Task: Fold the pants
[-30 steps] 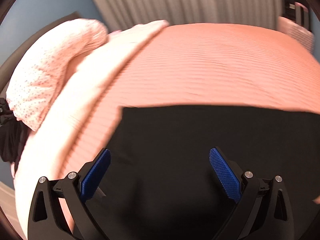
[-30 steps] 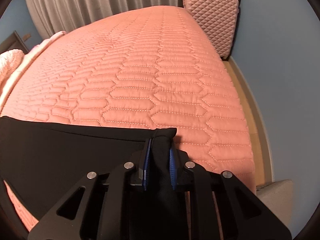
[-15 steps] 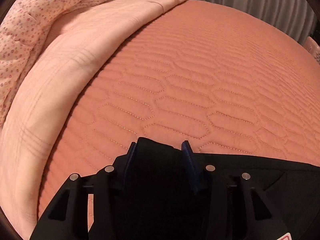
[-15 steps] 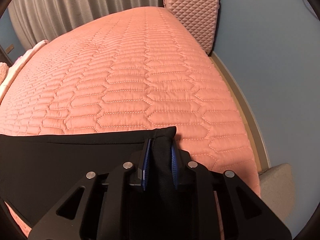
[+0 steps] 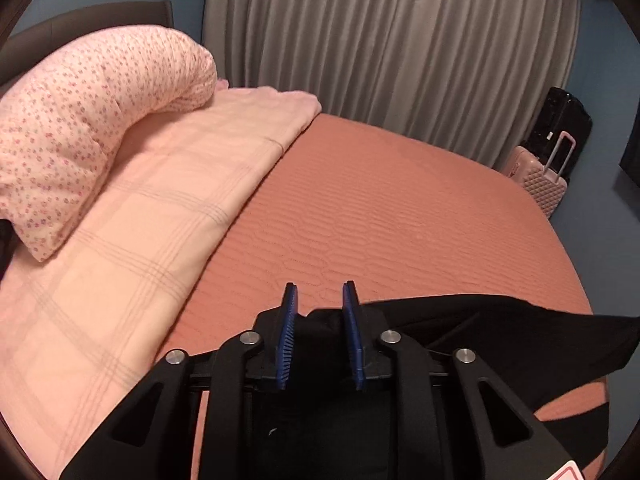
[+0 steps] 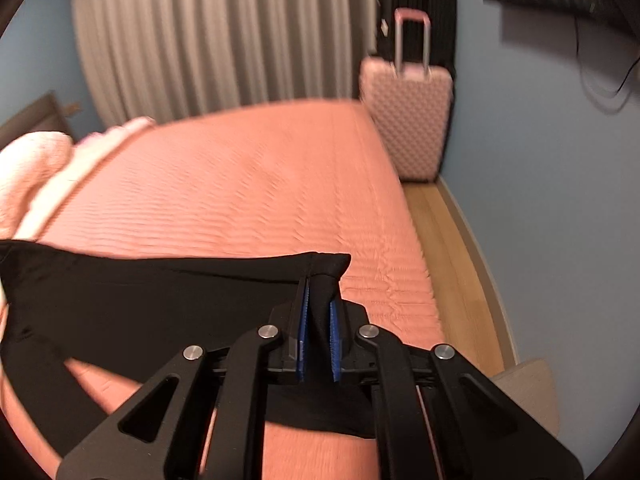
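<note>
The black pants [image 5: 500, 336] hang stretched between my two grippers above the salmon quilted bed [image 5: 400, 208]. My left gripper [image 5: 320, 304] is shut on one end of the pants, the cloth bunched low between its blue pads. My right gripper [image 6: 320, 300] is shut on the other end, a corner of the pants [image 6: 160, 304] pinched between its pads [image 6: 335, 320]. The cloth spreads left from it and is lifted off the bed [image 6: 260, 184], with folds hanging below.
A pale pink blanket [image 5: 152, 216] and a floral pillow [image 5: 80, 128] lie along the bed's left side. Grey curtains [image 5: 380, 40] hang behind. A pink suitcase [image 6: 408, 120] stands by the blue wall, with wood floor [image 6: 452, 248] beside the bed.
The left gripper has closed on the pants' end. Both grippers have risen, lifting the pants off the bed. The right gripper stays shut.
</note>
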Available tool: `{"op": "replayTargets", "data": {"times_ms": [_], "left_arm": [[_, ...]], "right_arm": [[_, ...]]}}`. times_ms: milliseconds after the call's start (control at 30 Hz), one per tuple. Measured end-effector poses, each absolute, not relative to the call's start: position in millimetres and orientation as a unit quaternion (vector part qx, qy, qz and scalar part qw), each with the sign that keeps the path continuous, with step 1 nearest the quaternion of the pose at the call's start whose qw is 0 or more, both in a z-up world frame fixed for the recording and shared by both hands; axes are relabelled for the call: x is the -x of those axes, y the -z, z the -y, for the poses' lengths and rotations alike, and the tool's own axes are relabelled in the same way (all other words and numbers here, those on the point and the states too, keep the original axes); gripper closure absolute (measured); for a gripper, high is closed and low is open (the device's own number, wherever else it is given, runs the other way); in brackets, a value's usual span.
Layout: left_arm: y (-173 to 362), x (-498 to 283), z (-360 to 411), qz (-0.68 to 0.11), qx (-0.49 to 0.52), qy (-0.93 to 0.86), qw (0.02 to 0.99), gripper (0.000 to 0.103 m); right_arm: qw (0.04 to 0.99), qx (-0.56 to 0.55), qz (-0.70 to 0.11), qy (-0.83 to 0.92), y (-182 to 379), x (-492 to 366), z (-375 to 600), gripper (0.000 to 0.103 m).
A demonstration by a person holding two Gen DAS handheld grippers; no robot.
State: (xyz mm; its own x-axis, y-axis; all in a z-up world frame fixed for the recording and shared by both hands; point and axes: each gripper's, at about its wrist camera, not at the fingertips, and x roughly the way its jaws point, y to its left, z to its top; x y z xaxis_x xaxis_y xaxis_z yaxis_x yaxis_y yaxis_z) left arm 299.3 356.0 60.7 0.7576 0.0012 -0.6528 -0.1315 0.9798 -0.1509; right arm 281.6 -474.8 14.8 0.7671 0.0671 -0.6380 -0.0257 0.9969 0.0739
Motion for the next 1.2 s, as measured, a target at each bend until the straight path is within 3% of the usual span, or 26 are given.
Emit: {"op": "replayTargets", "data": {"times_ms": [133, 267, 367, 400, 433, 467, 667, 767, 800, 833, 933, 1200], "left_arm": [[-89, -203, -388, -0.329, 0.073, -0.054, 0.940, 0.103], [-47, -154, -405, -0.397, 0.054, -0.074, 0.913, 0.103], [3, -148, -396, -0.440, 0.094, -0.063, 0.891, 0.099], [19, -154, -388, -0.456, 0.111, -0.043, 0.882, 0.086], [33, -161, -380, -0.468, 0.121, -0.035, 0.875, 0.059], [45, -168, -370, -0.472, 0.129, -0.037, 0.871, 0.049], [84, -227, -349, -0.474, 0.189, -0.036, 0.859, 0.039], [109, -254, -358, -0.508, 0.203, -0.061, 0.835, 0.048], [119, -264, -360, -0.526, 0.211, -0.063, 0.822, 0.090], [124, -270, -363, -0.535, 0.231, -0.053, 0.811, 0.101], [107, -275, -373, -0.514, 0.240, -0.041, 0.823, 0.102], [-35, -243, -406, -0.419, 0.198, 0.023, 0.886, 0.102]], "right_arm": [[0.934, -0.008, -0.354, -0.051, -27, -197, 463, 0.095], [0.913, 0.006, -0.405, -0.053, 9, -151, 451, 0.095], [0.908, -0.013, -0.417, -0.037, 32, -150, 449, 0.095], [0.908, -0.017, -0.417, -0.034, 33, -153, 448, 0.095], [0.909, -0.022, -0.414, -0.032, 33, -155, 448, 0.095], [0.911, -0.028, -0.411, -0.031, 31, -158, 447, 0.095], [0.915, -0.030, -0.402, -0.028, 19, -163, 441, 0.095], [0.914, -0.033, -0.403, -0.022, 19, -168, 439, 0.095], [0.914, -0.034, -0.403, -0.019, 19, -169, 439, 0.095], [0.914, -0.036, -0.404, -0.016, 20, -170, 439, 0.095], [0.913, -0.032, -0.407, -0.007, 21, -173, 439, 0.095], [0.943, -0.012, -0.333, 0.000, -36, -172, 438, 0.095]]}}
